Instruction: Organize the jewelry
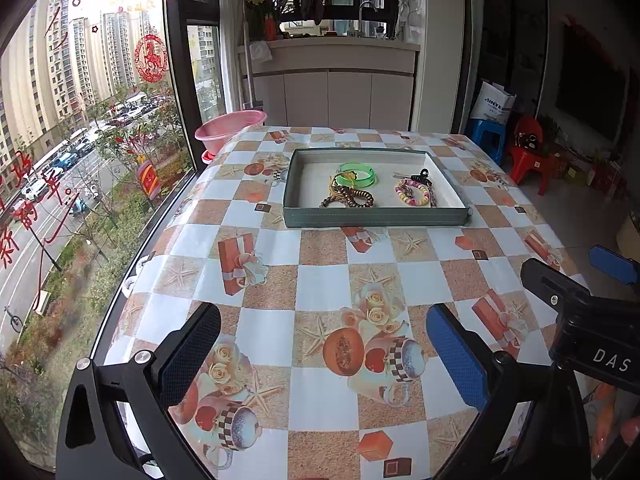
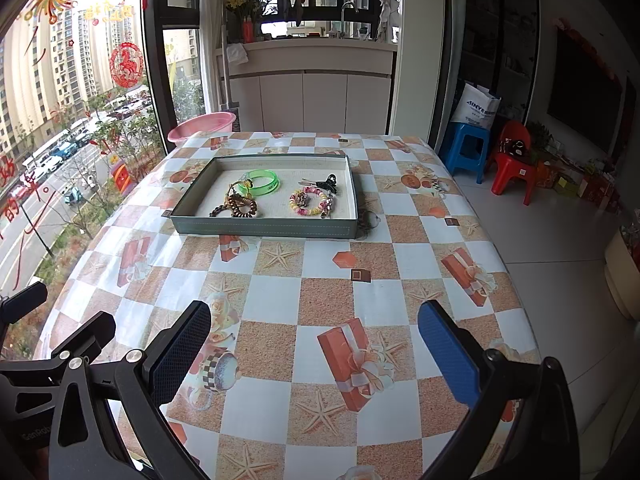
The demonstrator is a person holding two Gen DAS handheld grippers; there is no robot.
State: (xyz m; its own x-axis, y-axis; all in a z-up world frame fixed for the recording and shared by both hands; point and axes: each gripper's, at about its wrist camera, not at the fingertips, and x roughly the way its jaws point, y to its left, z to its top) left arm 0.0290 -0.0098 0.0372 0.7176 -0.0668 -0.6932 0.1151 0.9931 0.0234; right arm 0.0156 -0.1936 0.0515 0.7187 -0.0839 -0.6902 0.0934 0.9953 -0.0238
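Both grippers are hovering over the near part of the table (image 1: 320, 288), well short of the tray (image 1: 374, 216), and neither is holding anything. The left gripper (image 1: 322, 354) is standing with its jaws spread wide, nothing but patterned tablecloth showing between the fingers. The right gripper (image 2: 314, 354) is doing the same, jaws wide apart and empty. In the left wrist view the right gripper's black body is showing at the right edge; in the right wrist view part of the left gripper is showing at the left edge.

The tray is sitting toward the far middle of the table, a shallow grey-green box with a pale lining. All the jewelry is lying inside it. A green bangle (image 1: 357, 174) is resting in the far middle part. Just near of it, toward the left, a brown bead bracelet (image 1: 348, 197) is lying with a yellow cord (image 1: 335, 184) that is touching the bangle. To the right a pink and yellow bracelet (image 1: 413, 194) is lying, with a black hair clip (image 1: 421, 178) just behind it at the far side.

A pink basin (image 1: 230, 130) is standing beyond the table's far left corner, by the window (image 1: 80, 120). On the floor to the far right a blue stool (image 2: 466, 148) and a red chair (image 2: 512, 160) are standing side by side.
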